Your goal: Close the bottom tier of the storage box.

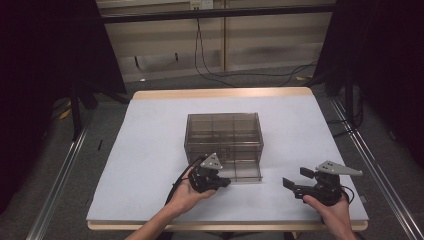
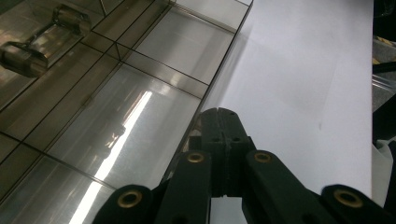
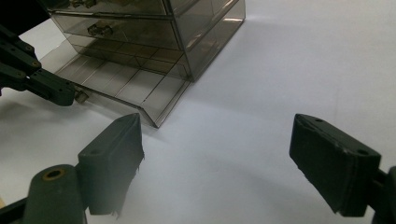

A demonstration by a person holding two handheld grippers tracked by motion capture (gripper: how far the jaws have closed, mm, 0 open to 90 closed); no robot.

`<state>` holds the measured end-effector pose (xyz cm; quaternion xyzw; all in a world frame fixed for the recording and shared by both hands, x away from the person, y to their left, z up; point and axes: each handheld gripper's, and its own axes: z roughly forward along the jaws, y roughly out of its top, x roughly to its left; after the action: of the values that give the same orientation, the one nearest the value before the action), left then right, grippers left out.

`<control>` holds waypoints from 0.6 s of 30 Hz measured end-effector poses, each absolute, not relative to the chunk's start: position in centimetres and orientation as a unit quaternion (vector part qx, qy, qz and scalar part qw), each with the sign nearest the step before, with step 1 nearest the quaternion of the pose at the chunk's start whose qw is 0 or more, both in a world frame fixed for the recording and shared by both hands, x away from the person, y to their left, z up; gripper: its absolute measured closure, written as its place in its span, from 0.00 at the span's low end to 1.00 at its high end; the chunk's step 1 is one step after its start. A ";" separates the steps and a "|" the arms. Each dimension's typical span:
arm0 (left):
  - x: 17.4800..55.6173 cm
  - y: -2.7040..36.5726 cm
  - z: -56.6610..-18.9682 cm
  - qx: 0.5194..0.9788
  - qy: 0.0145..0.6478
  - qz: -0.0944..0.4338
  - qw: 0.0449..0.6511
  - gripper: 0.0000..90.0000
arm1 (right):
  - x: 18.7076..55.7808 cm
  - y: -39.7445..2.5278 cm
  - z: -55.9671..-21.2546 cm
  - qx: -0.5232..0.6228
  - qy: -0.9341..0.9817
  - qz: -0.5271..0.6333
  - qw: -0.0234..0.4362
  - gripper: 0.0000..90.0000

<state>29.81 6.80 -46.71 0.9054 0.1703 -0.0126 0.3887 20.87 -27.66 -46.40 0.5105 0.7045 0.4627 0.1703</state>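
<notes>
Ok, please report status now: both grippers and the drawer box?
Left gripper shut at bottom drawer handle. Right gripper open, empty. Drawer pulled out of smoky box.

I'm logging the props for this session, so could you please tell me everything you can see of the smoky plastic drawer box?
The drawer box is a smoke-tinted see-through plastic cabinet standing upright near the middle of the white table. Its stacked drawers have small handles and thin dividers inside. The bottom drawer is pulled out toward the person and looks empty. The left gripper is shut at that drawer's front handle; the right gripper, fingers open, stays apart from it.
</notes>
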 end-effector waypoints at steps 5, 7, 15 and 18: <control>29.9 6.8 -46.7 0.910 0.164 -0.008 0.382 1.00 | 20.8 -27.7 -46.4 0.511 0.704 0.463 0.170 0.19; 30.0 6.8 -46.7 0.908 0.164 -0.009 0.385 1.00 | 20.8 -27.7 -46.4 0.511 0.704 0.463 0.170 0.19; 30.0 6.7 -46.8 0.907 0.166 -0.007 0.388 1.00 | 20.7 -27.7 -46.3 0.510 0.705 0.463 0.169 0.19; 30.2 6.8 -46.8 0.907 0.162 -0.005 0.388 1.00 | 20.7 -27.7 -46.3 0.511 0.705 0.462 0.170 0.19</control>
<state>30.16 6.75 -46.79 0.9072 0.1624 -0.0048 0.3879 20.67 -27.69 -46.33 0.5110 0.7046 0.4622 0.1700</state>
